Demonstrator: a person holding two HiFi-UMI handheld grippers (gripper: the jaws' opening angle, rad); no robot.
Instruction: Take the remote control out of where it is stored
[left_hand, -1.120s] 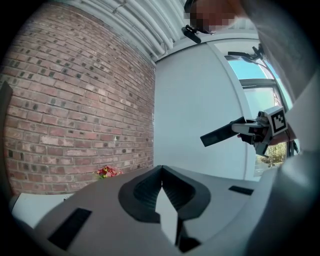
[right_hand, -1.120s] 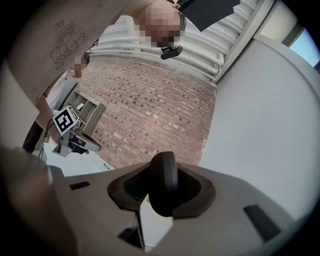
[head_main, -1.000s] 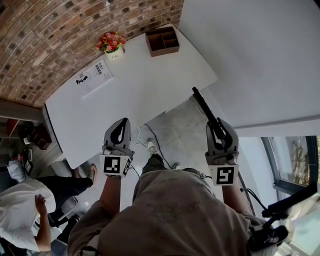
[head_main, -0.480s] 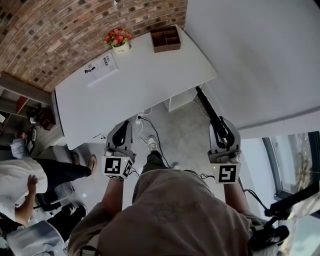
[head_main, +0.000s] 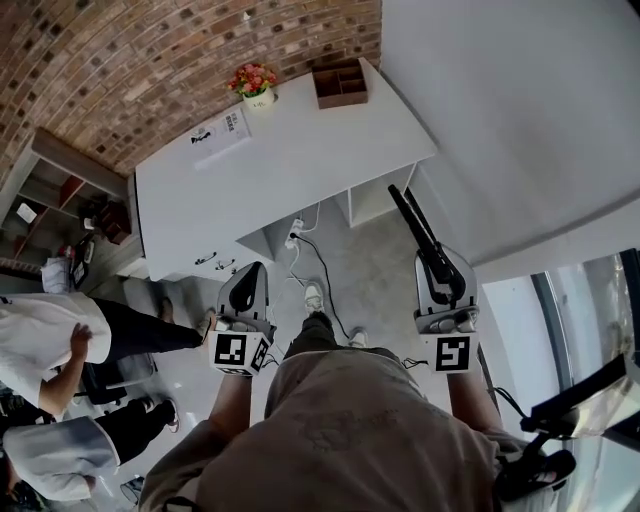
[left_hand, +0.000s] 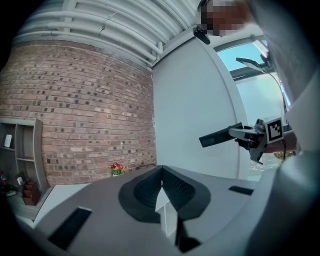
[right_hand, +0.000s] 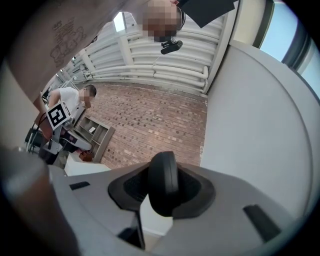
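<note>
Flower pot (head_main: 254, 82) stands on white desk (head_main: 300, 160).

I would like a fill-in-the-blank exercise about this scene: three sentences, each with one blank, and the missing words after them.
1. The right tool is shut on a long black ____.
2. The left tool has its jaws together and holds ____.
3. On the white desk, a pot of ____ stands near the brown wooden box.

Missing words: remote control; nothing; flowers
</note>
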